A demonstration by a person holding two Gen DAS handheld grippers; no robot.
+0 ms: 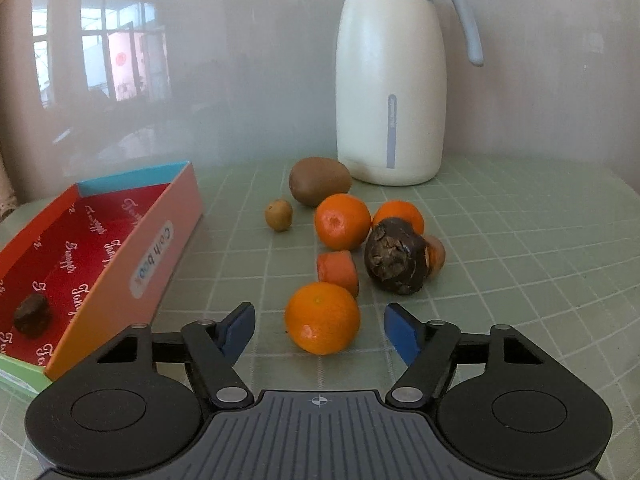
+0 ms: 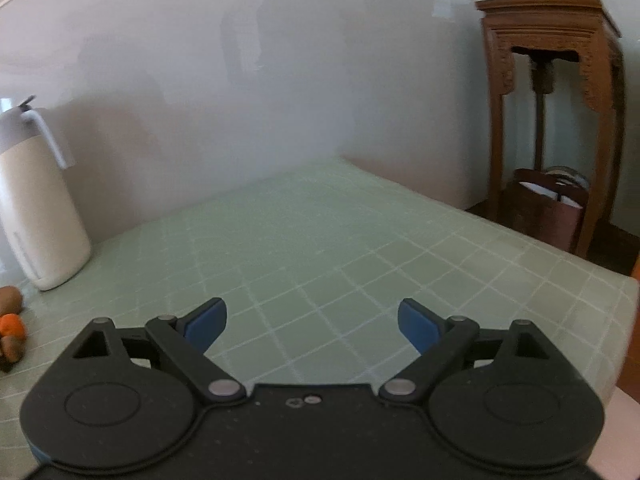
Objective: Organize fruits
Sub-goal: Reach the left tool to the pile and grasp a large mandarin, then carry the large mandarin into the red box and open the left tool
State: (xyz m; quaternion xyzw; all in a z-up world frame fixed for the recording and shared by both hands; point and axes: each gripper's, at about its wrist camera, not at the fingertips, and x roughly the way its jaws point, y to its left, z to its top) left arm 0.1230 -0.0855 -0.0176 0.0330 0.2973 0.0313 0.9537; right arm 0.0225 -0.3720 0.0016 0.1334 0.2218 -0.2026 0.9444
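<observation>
Nearest the left camera, the left gripper point(image 1: 319, 330) stands with its blue pads spread wide and nothing between them, and the closest orange point(image 1: 322, 318) sits on the green gridded table point(image 1: 520, 264) straight ahead, centred on the gap but just beyond the fingertips, touching neither. That is the relation the next move likely turns on: a short push straight forward would bring the pads either side of the fruit, which is round and so has no long axis to line up with. Behind it lie a carrot piece point(image 1: 338, 272), two more oranges point(image 1: 342, 221) point(image 1: 400, 216), a dark lumpy fruit point(image 1: 396, 255), a large kiwi point(image 1: 319, 181) and a small kiwi point(image 1: 279, 215), clustered near the white jug point(image 1: 391, 92). The open box point(image 1: 132, 248) with the red lining lies off to this gripper's left, and one dark piece point(image 1: 32, 315) already rests inside it, so the sorting looks barely begun. The right gripper point(image 2: 312, 326) is also spread open and empty, facing bare table with the fruit only at the far left edge of its view, well apart; the left hand is plainly the nearer one.
</observation>
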